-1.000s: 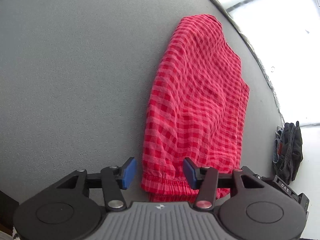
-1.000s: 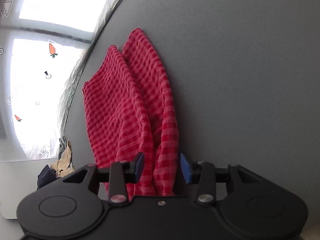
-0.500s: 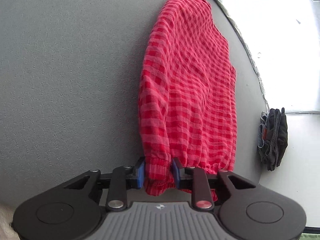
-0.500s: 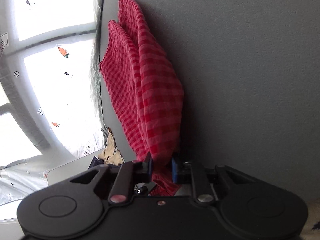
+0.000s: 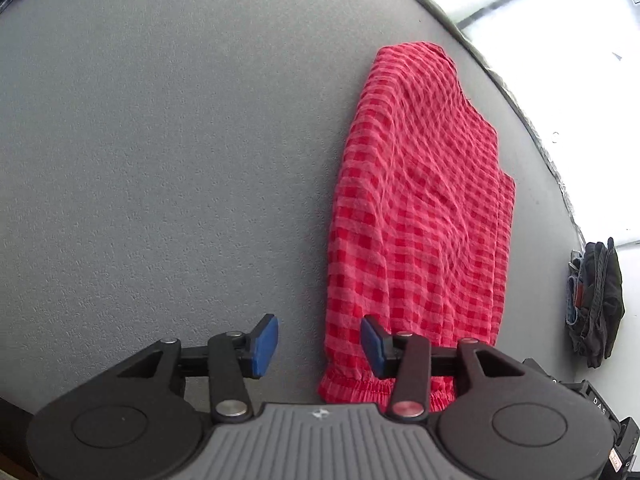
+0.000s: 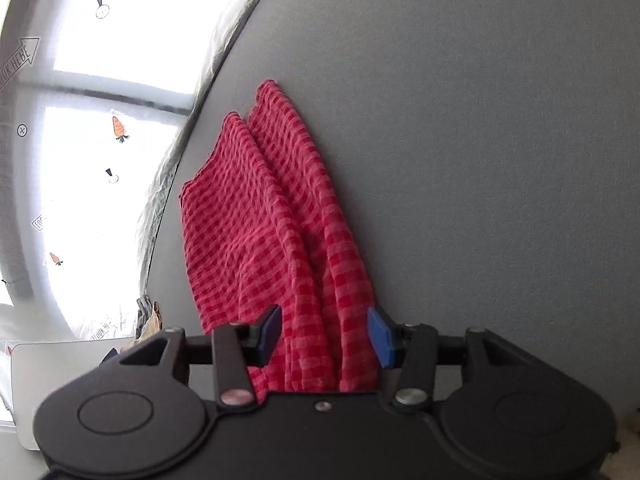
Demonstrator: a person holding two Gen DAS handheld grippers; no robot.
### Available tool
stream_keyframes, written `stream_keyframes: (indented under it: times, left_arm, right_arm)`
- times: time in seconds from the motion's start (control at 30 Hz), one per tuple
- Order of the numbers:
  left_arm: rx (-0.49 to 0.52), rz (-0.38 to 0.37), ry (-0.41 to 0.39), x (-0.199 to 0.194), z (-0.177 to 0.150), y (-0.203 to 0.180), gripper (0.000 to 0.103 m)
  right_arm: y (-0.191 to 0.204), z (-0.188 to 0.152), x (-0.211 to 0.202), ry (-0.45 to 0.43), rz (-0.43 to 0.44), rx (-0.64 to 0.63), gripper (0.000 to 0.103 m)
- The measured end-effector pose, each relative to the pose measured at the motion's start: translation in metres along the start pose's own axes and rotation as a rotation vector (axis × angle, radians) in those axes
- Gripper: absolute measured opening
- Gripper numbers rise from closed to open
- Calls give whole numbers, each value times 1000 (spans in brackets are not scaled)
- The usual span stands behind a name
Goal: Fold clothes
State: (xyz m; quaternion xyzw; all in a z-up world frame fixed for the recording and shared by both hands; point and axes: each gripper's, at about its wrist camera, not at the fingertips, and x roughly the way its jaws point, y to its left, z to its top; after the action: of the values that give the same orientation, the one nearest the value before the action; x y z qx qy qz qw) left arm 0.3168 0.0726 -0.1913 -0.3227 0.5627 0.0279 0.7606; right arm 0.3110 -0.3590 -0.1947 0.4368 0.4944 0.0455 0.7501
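Note:
A red-and-pink checked garment (image 5: pixel 420 208) lies folded lengthwise on the grey table (image 5: pixel 160 160), elastic waistband toward me. My left gripper (image 5: pixel 319 340) hovers over the waistband's left corner. Its jaws are opening, and the cloth's edge lies under the right finger without being pinched. In the right wrist view the same garment (image 6: pixel 272 232) runs away from me in soft folds. My right gripper (image 6: pixel 325 334) is over its near end, jaws opening. The cloth lies loose between the blue pads (image 6: pixel 378 336), which do not press on it.
The table's taped edge (image 5: pixel 532 128) curves close beside the garment, with a bright window beyond. A pile of dark clothes (image 5: pixel 596 300) lies past that edge. In the right wrist view, beige and dark clothes (image 6: pixel 148 320) and a white box (image 6: pixel 60 380) sit at the left.
Half a second ago both grippers were shut on the garment's ends. Both have now let go, and their jaws stand apart with the cloth lying slack on the table.

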Motion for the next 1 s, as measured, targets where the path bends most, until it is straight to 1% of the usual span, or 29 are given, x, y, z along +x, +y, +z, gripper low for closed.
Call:
stream_keyframes:
  times: [0.1,0.17,0.2,0.23,0.27,0.3,0.37,0.47,0.5,0.53,0.6,0.7,0.77,0.8,0.83,0.87,1.0]
  left_arm:
    - [34,22,-39,5,22,-5,49]
    - [42,38,-56,11,38,-12,49]
    - [45,42,-67,14,48,-14,49]
    - [48,44,-75,19,62,-18,50]
    - [50,44,-79,22,71,-21,50]
    - [54,47,-88,27,85,-27,50]
    - [70,59,-104,38,107,-37,50]
    - [113,100,-126,55,137,-53,50]
    - [128,115,-134,61,147,-58,50]
    - [140,127,-139,67,155,-62,50]
    - [155,142,-146,79,171,-69,50]
    - [168,146,-148,95,188,-77,50]
    - [178,145,-155,103,195,-81,51]
    - [186,142,-157,105,198,-83,51]
    - [194,138,-158,107,199,-85,51]
    - [203,135,-161,108,200,-88,51]
    - [241,115,-175,109,201,-98,51]
  right_arm:
    - [22,16,1,-46,-18,-156,47]
    - [35,27,7,-71,-11,-235,41]
    - [39,33,9,-81,-10,-268,34]
    - [45,41,13,-85,-9,-306,23]
    - [53,49,22,-88,-12,-337,18]
    - [64,60,41,-91,-24,-362,16]
    - [86,82,78,-97,-48,-409,16]
    - [111,103,110,-87,-74,-448,17]
    - [118,110,121,-76,-79,-456,19]
    - [122,118,134,-63,-84,-461,25]
    - [130,133,160,-38,-95,-469,32]
    - [136,145,182,-36,-93,-475,33]
    - [139,149,189,-43,-75,-483,31]
    - [141,150,191,-45,-67,-493,19]
    - [145,149,191,-42,-66,-520,3]
    - [149,146,189,-58,-66,-560,2]
    - [166,122,159,-186,-77,-753,0]
